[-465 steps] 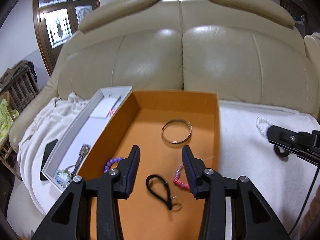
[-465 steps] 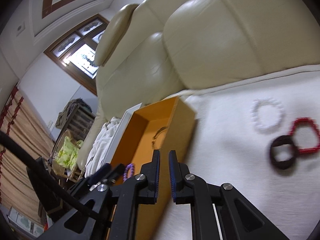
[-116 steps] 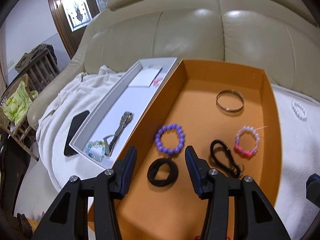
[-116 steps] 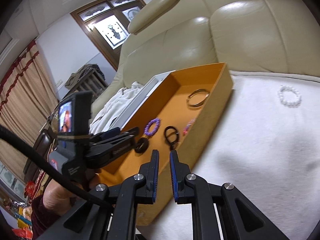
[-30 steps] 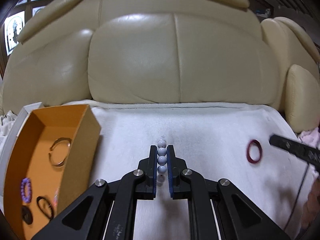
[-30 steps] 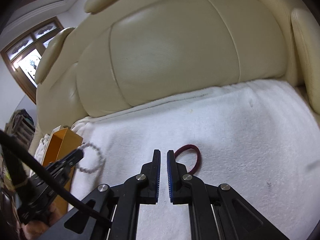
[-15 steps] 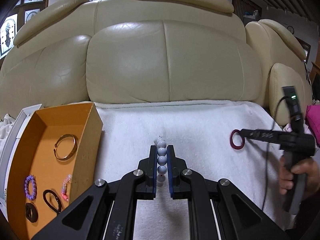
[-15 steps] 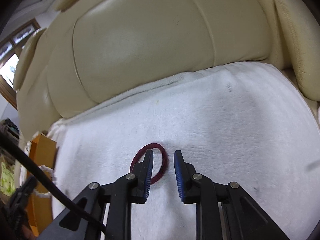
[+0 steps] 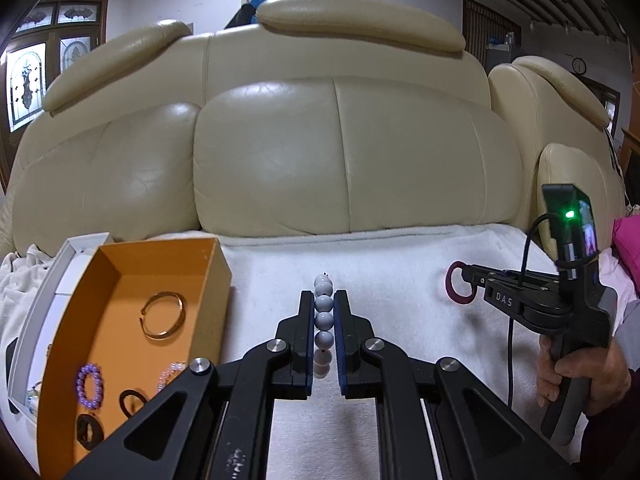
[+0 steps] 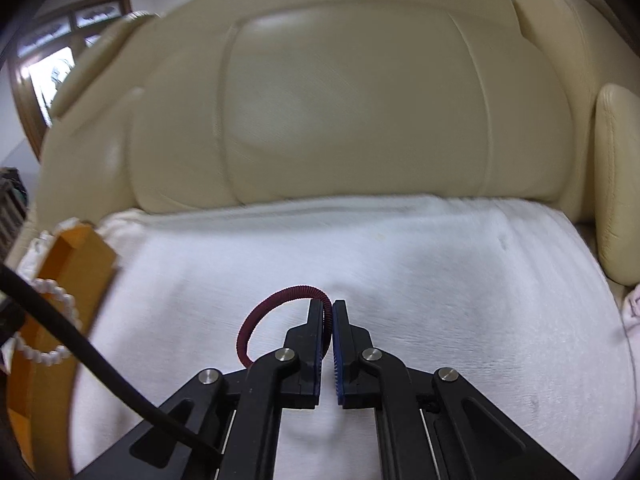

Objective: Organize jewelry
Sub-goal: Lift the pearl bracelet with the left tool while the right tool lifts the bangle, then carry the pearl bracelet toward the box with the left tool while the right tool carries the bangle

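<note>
At lower centre, the left gripper (image 9: 324, 320) pinches the light, limp white bead bracelet (image 9: 323, 308) across its beads, while the right gripper (image 10: 328, 320) clamps the soft maroon hair tie (image 10: 276, 312) at its band.

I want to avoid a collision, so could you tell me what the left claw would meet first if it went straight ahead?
Probably the sofa backrest. The left claw, shut on the white bead bracelet, points over bare white towel; depth is unclear.

Cream leather sofa (image 9: 304, 168) seat's covered by a white towel (image 9: 392, 280); orange box (image 9: 120, 320) sits at its left edge.
</note>
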The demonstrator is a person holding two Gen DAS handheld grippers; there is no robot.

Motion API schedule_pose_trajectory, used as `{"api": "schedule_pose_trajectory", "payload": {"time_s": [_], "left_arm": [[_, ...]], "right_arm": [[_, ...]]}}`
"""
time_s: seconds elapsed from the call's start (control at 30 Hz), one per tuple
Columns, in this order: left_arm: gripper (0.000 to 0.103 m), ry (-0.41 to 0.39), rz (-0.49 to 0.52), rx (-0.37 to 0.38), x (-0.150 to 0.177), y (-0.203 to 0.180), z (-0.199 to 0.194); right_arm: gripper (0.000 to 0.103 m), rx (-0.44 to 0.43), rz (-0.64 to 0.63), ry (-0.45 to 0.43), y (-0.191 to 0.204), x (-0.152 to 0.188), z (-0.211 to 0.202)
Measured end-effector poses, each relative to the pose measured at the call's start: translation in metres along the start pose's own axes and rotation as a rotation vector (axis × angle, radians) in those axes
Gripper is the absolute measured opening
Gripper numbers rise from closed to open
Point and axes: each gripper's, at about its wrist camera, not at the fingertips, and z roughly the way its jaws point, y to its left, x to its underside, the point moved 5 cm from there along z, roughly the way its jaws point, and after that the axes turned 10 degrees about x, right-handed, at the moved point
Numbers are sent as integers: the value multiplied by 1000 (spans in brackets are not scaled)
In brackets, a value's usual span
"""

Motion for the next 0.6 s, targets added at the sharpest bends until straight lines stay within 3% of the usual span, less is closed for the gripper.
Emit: {"api": "schedule_pose_trajectory", "payload": {"time_s": [0.27, 0.6], "left_arm": [[9, -34, -2, -28, -5, 8, -16], [9, -71, -5, -64, -10, 17, -32]], "right_arm": [[5, -121, 5, -79, 35, -8, -38], [5, -188, -8, -108, 67, -5, -59]]}}
